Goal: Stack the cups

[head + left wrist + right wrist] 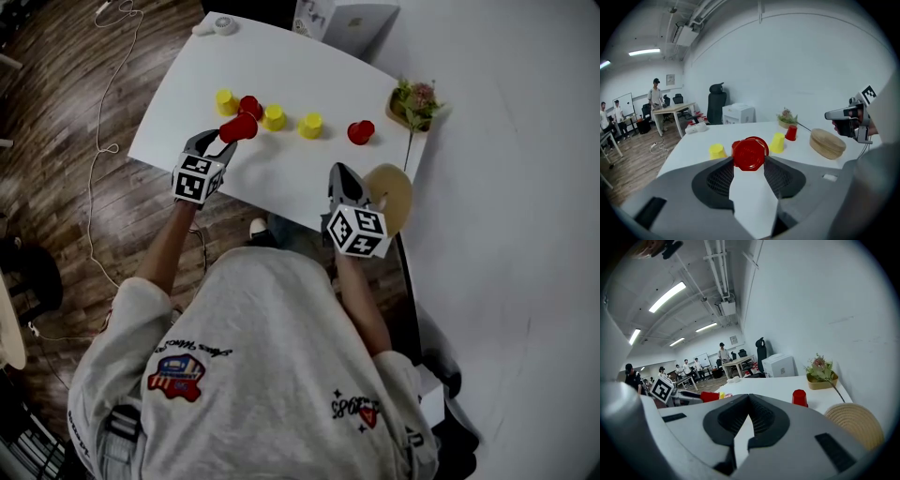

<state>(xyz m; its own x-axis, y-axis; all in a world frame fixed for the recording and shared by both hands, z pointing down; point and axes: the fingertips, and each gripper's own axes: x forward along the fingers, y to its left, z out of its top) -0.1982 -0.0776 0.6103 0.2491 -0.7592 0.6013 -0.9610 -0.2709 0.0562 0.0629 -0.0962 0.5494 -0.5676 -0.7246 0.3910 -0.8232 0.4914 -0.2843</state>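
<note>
So the left hand-held gripper [223,142] is clamped on a red plastic cup [240,127], held sideways with its base facing back at the gripper, over the left part of the white tabletop [281,178]; the other cups stand upside down in a row across the middle; three yellow plastic cups [274,116] and two more red cups [360,132]; the right hand-held gripper [339,174] is over the near edge, jaws together, nothing in them, just beside a round wooden box [394,192] at the near right corner.
</note>
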